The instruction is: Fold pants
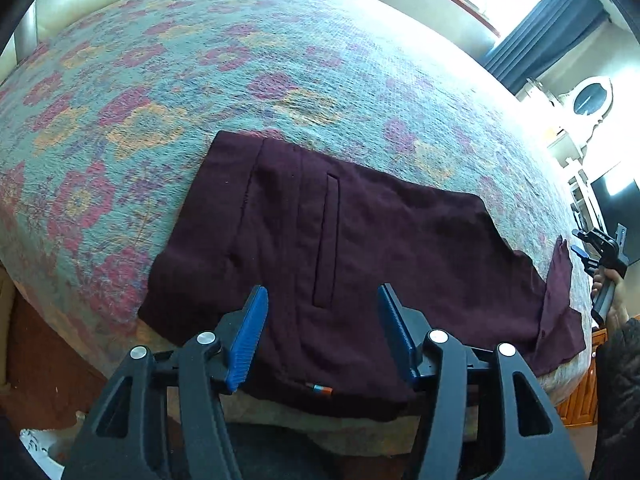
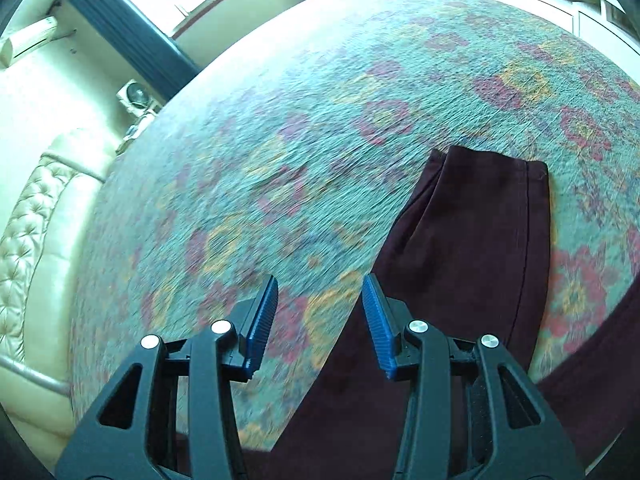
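Maroon pants (image 1: 360,240) lie flat on the bed's floral bedspread (image 1: 200,80), near edge of the bed, waist end to the left in the left wrist view, legs running off right. Welt pocket slit (image 1: 326,240) faces up, roughly mid-garment. Small orange-and-blue tag (image 1: 320,390) at the near hem edge, just below the left gripper.

Left gripper (image 1: 322,332) hangs over the waist/seat part of the pants, blue pads parted about halfway, nothing between them; cloth is below, not pinched. Can't tell if the tips touch the fabric.

Right gripper (image 2: 320,324) also parted to a medium gap, nothing clamped. It sits over the left edge of a pant leg (image 2: 480,240); left pad over bare bedspread (image 2: 280,120), right pad over maroon cloth. Leg cuff (image 2: 492,160) lies far from the gripper, flat, seam line down its right side. Second strip of maroon at the far right edge of that view, apart from the leg, bedspread showing between. View is motion-blurred.

In the left wrist view the right gripper (image 1: 588,252) shows at the far right past the pants, held by a hand (image 1: 612,300) in a dark sleeve (image 1: 620,380). Folded-up flap of leg fabric (image 1: 560,280) stands just beside it.

Cream tufted headboard (image 2: 24,240) at left in the right wrist view; window with dark curtains (image 1: 540,40) beyond the bed.
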{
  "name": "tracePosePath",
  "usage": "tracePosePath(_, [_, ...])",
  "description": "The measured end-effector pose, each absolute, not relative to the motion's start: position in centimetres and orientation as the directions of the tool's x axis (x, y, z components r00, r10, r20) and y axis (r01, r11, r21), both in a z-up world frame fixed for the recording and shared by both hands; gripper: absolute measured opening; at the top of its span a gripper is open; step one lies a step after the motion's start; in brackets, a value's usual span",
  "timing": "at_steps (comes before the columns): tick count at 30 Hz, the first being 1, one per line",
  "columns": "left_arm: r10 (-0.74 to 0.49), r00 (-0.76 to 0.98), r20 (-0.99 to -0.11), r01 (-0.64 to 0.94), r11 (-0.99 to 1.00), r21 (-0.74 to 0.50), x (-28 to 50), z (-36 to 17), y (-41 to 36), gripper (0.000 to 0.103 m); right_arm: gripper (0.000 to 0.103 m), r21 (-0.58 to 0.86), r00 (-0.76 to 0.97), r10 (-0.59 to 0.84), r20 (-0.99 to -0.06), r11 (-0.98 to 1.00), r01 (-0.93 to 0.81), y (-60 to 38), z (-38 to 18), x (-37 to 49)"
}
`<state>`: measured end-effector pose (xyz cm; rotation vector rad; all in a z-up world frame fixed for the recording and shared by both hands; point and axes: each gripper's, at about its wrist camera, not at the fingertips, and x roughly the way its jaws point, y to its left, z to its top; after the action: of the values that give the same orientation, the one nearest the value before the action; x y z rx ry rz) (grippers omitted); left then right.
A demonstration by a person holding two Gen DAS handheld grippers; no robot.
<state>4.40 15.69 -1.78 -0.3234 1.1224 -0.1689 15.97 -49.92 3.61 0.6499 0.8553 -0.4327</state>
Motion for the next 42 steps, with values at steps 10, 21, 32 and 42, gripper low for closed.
tracePosePath(10, [-0.3, 0.407, -0.863, -0.032, 0.939, -0.342, 6.1, -3.5, 13.7, 0.071, 0.042, 0.093, 0.355, -0.29, -0.889, 0.644, 0.759, -52.6, -1.3, 20.3])
tracePosePath(21, [-0.281, 0.418, -0.864, -0.04, 0.944, -0.327, 6.0, -3.7, 13.2, 0.074, 0.004, 0.461, 0.699, -0.157, -0.697, 0.649, 0.605, -54.3, 6.3, 7.5])
tracePosePath(32, [-0.239, 0.421, -0.875, -0.053, 0.956, -0.287, 5.7, -3.7, 12.4, 0.077, 0.004, 0.603, 0.783, -0.18, -0.595, 0.544, 0.584, -59.7, 6.1, -12.6])
tracePosePath(42, [-0.177, 0.43, -0.885, -0.063, 0.972, -0.225, 5.4, -3.7, 11.4, 0.077, 0.004, 0.67, 0.757, -0.118, -0.643, 0.393, 0.63, -61.2, -2.2, -16.7])
